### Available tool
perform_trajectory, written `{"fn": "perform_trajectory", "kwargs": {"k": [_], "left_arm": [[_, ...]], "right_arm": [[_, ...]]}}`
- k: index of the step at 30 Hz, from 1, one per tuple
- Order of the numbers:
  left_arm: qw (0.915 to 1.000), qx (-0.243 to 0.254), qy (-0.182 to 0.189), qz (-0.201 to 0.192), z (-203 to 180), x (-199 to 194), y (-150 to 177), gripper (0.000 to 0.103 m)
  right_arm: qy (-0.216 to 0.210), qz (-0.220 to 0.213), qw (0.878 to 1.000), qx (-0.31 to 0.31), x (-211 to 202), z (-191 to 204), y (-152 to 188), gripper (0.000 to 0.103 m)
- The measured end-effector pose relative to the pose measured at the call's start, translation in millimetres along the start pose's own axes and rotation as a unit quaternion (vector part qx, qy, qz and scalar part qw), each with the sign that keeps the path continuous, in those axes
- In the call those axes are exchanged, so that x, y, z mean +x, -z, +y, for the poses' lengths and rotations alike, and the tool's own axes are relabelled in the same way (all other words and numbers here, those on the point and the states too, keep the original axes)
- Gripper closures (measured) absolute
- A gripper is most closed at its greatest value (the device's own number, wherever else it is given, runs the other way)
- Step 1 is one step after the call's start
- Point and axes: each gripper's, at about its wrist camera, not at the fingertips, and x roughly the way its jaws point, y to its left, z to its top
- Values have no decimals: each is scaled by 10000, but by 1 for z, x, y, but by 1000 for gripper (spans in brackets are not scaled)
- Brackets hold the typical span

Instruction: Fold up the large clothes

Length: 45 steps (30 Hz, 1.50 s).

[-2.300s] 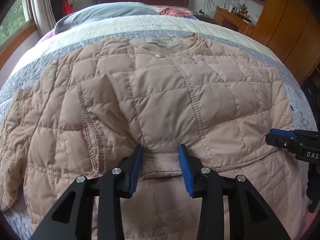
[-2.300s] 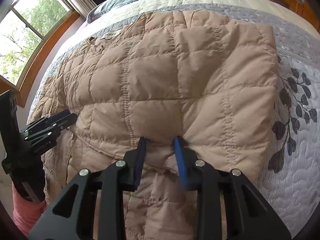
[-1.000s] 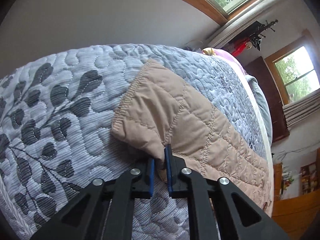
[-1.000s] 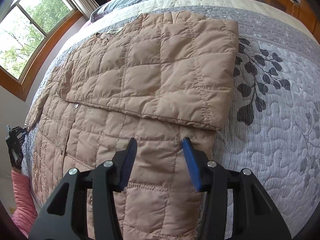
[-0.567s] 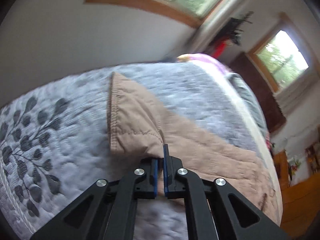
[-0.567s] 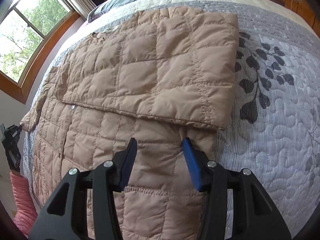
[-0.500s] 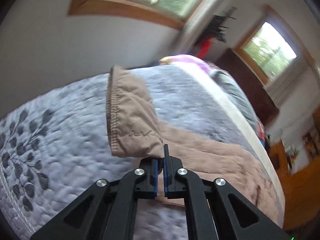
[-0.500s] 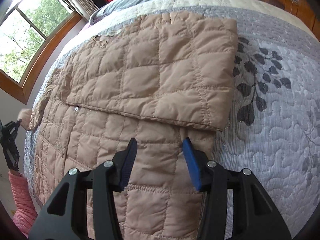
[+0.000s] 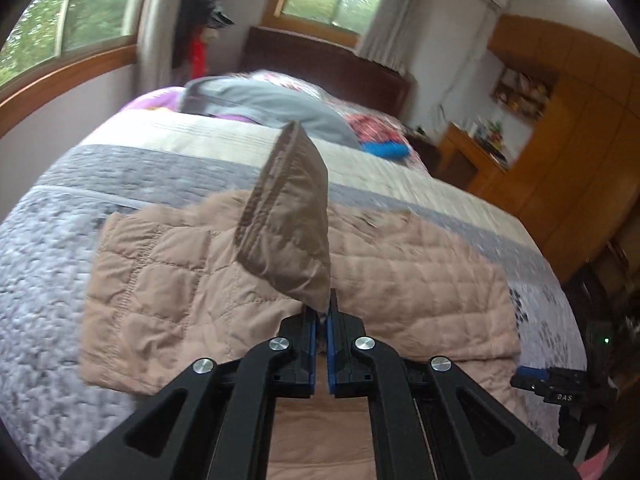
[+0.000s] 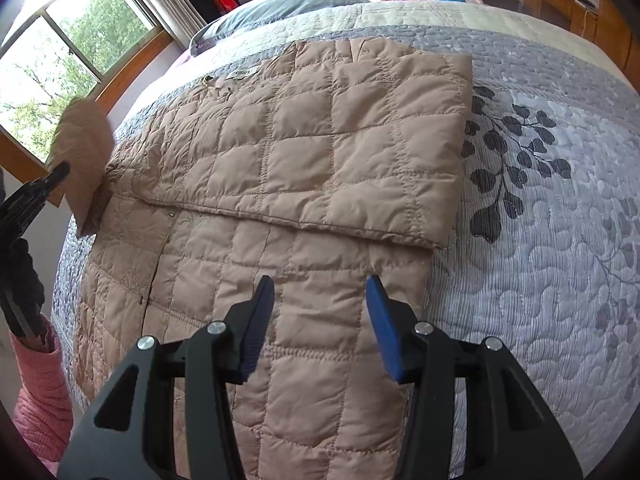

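The bed [image 10: 560, 240] carries the beige quilted jacket [image 10: 320, 152], lying flat with one side folded in. The left gripper [image 9: 320, 316], closed on the sleeve cuff [image 9: 292, 220], holds it up above the jacket's left side. The right gripper [image 10: 320, 320] is wide open, empty, over the hem.

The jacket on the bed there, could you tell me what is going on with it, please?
A person with a handheld gripper in each hand is folding a tan quilted jacket spread on the bed. One side is already folded in over the body. The left gripper is shut on the sleeve and holds it raised above the jacket, seemingly to fold it across. The right gripper is open and holds nothing, poised over the jacket's lower part.
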Motion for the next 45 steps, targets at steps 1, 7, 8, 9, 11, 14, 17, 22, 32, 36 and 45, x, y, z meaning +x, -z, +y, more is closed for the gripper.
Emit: {"fn": "perform_trajectory", "kwargs": {"k": [1,7,8,9,11,14,17,22,32,36,45], "left_arm": [[9999,89,9,56,-10,7,3,100],[9977,327,13,589,-43,62,21,100],[9968,415,-30,677,-45,69,27,100],[9959,494,-56,752,-46,76,29,99],[9925,707,-43,992,-50,86,34,95],[9875,948,406,1194,-57,79,42,72],[9837,1085,955,1072,-58,44,47,57],[9927,956,156,716,-20,2,32,57],[9847,307,-1078,1333,75,51,42,59],[9851,473,-1121,1217,70,55,53,59],[9925,514,-899,644,48,14,25,59]], "right_arm": [[-23,6,10000,-14,1,1,0,55],[-34,80,10000,-40,9,5,1,55],[-29,95,9999,-44,10,5,1,55],[-27,112,9999,-46,11,6,0,55],[-16,134,9999,-52,12,8,-2,55],[-29,107,9998,-142,10,17,-7,55],[-88,96,9996,-251,9,32,-16,55],[-372,173,9982,-445,16,66,-38,55],[-1072,722,9910,-359,77,129,-97,55],[-1070,1005,9891,-86,112,131,-106,64],[-1018,294,9930,-527,61,127,-109,99]]}}
